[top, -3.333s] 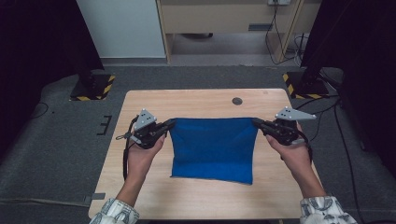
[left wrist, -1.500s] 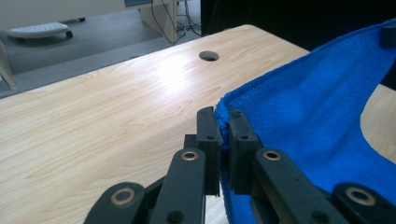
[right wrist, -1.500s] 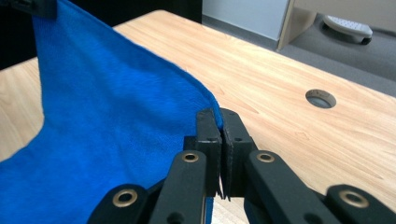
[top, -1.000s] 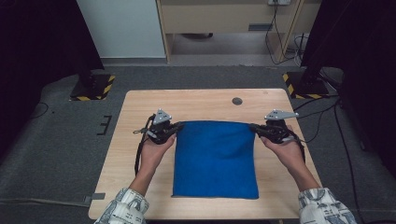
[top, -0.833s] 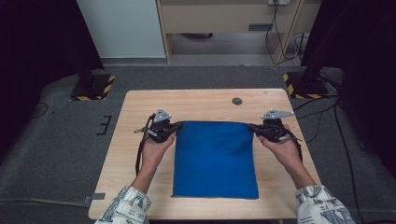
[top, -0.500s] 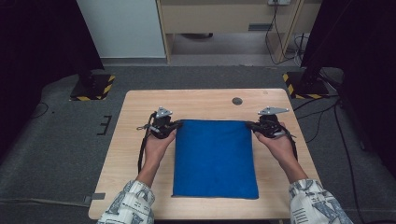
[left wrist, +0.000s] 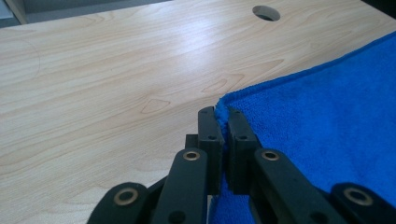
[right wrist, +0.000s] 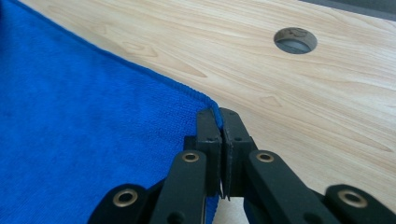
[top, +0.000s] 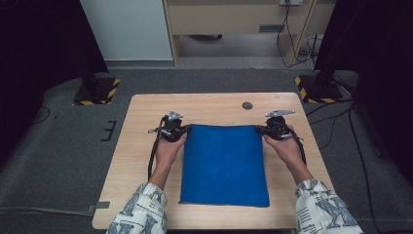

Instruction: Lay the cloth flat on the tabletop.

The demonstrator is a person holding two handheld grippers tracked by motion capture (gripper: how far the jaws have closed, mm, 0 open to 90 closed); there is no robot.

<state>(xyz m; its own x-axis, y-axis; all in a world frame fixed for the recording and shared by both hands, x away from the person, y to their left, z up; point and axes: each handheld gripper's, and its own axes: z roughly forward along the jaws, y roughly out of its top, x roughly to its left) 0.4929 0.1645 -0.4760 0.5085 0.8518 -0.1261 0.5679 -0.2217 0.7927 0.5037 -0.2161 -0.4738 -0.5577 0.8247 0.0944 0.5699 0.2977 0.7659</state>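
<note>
I have the cloth (top: 224,163) by its two far corners, my left jaws (left wrist: 223,122) clenched on the far left corner and my right jaws (right wrist: 218,122) clenched on the far right one. The step in hand looks like laying it flat and square, so I should hold both corners level, with even tension along the far edge so no slack bunches between them, and lower them right to the tabletop (top: 146,146) before letting go. Releasing both at once should keep the edge straight; I'd open wide enough that the pile doesn't snag on the pads.

The cloth is bright blue terry with a stitched hem, lying smooth in the middle of the tabletop, longer near-to-far than across. Its near edge sits close to the tabletop's near rim. A round cable hole (top: 247,105) lies beyond it, well apart.
</note>
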